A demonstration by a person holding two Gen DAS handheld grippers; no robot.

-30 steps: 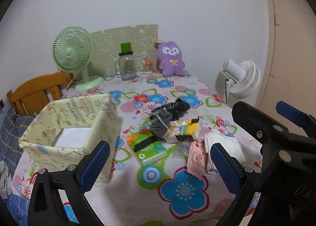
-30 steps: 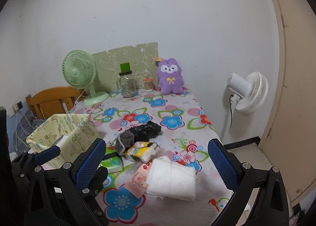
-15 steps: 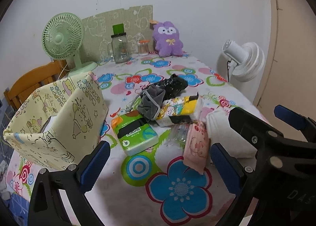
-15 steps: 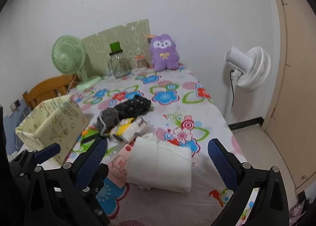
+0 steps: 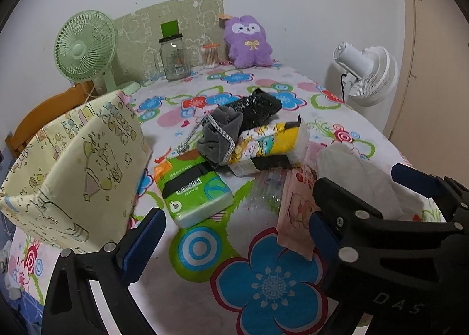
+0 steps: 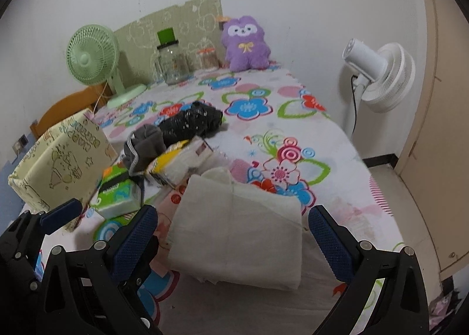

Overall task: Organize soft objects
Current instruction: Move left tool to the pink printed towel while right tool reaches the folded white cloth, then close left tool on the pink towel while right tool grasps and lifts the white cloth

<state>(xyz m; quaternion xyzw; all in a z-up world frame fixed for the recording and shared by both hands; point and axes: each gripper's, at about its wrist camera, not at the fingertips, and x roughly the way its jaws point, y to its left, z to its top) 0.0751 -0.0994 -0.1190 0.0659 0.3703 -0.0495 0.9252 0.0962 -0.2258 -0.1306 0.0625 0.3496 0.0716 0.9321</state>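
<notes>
Right now the wide-open right gripper (image 6: pixel 231 235) sits just in front of the folded white cloth (image 6: pixel 240 226), nearer than the wide-open left gripper (image 5: pixel 234 235).

Fabric bin (image 5: pixel 76 177) as landmark | tissue pack (image 5: pixel 193 191) just right | folded cloth (image 6: pixel 243 235) farther right | desk fan (image 5: pixel 85 48) behind

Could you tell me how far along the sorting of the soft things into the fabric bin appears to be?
Barely begun. Done: nothing visibly so; the fabric bin hides its inside. In hand: nothing; the left claw and right claw are open, the right one framing the folded white cloth. Left: that cloth, the green tissue pack, grey pouch, yellow pack and black bundle lie on the table.
</notes>
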